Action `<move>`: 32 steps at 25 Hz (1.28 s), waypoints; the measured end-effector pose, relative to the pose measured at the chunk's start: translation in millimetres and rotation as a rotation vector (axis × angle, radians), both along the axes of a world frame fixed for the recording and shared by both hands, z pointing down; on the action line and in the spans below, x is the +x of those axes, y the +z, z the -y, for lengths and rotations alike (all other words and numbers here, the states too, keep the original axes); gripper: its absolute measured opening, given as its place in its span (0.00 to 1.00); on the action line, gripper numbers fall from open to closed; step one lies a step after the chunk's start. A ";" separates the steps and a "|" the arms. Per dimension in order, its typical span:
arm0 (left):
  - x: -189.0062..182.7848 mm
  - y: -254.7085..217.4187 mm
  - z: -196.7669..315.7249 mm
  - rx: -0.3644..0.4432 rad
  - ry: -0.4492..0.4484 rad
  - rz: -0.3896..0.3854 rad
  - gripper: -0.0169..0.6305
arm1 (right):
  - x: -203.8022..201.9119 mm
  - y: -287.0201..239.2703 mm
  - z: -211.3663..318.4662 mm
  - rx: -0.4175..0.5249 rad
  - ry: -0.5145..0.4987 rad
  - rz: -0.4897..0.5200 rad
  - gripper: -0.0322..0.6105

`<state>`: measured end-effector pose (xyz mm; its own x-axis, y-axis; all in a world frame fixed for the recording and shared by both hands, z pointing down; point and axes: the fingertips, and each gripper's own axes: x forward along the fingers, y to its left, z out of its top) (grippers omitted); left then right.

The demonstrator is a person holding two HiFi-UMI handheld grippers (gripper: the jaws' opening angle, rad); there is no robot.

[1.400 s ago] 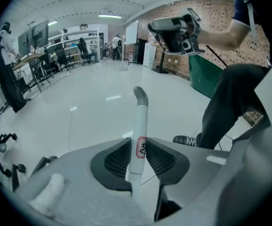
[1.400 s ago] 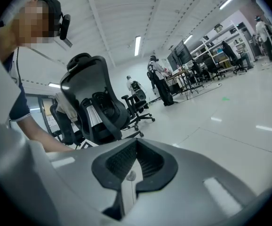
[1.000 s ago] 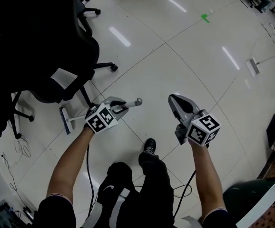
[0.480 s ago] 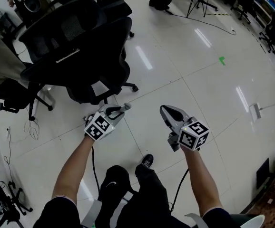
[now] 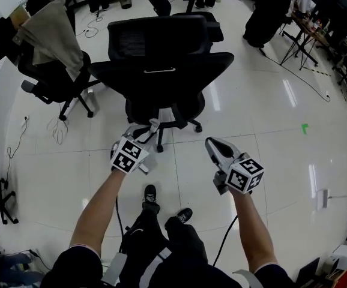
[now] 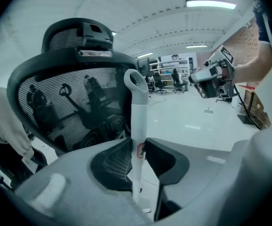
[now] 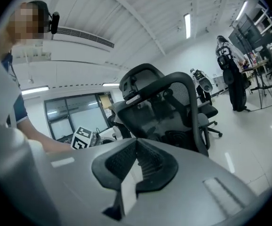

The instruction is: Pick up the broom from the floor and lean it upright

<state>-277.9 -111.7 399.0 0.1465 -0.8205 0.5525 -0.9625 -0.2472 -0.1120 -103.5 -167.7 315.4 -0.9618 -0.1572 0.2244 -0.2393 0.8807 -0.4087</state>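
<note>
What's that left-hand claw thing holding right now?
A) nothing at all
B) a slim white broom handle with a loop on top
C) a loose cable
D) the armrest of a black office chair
B: in the left gripper view the slim white broom handle, loop on top, stands upright, clamped between the pads of the left gripper, in front of the black mesh office chair.

A glossy white tiled floor (image 5: pixel 263 119) holds a black mesh office chair (image 5: pixel 167 65) beside a cloth-draped chair (image 5: pixel 48 81).
</note>
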 end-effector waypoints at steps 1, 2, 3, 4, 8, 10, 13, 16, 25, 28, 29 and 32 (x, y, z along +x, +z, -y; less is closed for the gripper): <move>-8.6 -4.2 -5.2 0.007 -0.032 -0.020 0.17 | -9.2 -2.5 -2.8 -0.001 -0.011 0.000 0.06; -18.2 -8.6 -9.6 0.010 -0.065 -0.039 0.17 | -18.0 -5.8 -4.7 -0.001 -0.018 0.002 0.06; -28.3 -13.5 -12.4 0.015 -0.098 -0.058 0.17 | -26.8 -9.5 -5.7 0.000 -0.022 0.006 0.06; -37.5 -18.0 -14.2 0.022 -0.128 -0.078 0.17 | -35.3 -12.5 -6.8 0.000 -0.024 0.009 0.06; -63.1 -20.8 -15.0 0.029 -0.202 -0.156 0.17 | -63.7 -19.6 -8.3 0.000 -0.024 0.004 0.06; -72.8 -15.1 -10.7 0.019 -0.217 -0.192 0.18 | -73.5 -23.4 -6.0 -0.004 -0.009 0.004 0.06; -88.7 -10.0 0.6 0.023 -0.225 -0.233 0.18 | -85.8 -25.0 -1.2 -0.010 0.016 -0.003 0.06; -103.7 -9.5 18.4 0.037 -0.220 -0.253 0.18 | -90.4 -25.7 5.4 -0.008 0.056 -0.021 0.06; -164.1 -9.6 48.6 0.064 -0.279 -0.260 0.18 | -110.7 -23.4 16.5 -0.010 0.144 -0.055 0.06; -177.5 -7.2 51.6 0.070 -0.310 -0.258 0.18 | -115.5 -22.9 16.6 -0.012 0.155 -0.060 0.06; -180.6 -6.7 53.3 0.072 -0.314 -0.259 0.18 | -116.7 -22.8 16.6 -0.012 0.157 -0.061 0.06; -184.1 -6.1 62.0 0.075 -0.301 -0.251 0.19 | -119.9 -22.8 15.9 -0.015 0.153 -0.061 0.06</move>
<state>-462.0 -173.6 393.0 0.0161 -0.8840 0.4671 -0.9904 0.0502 0.1291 -223.4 -183.6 292.6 -0.9113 -0.2973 0.2849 -0.3951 0.8261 -0.4018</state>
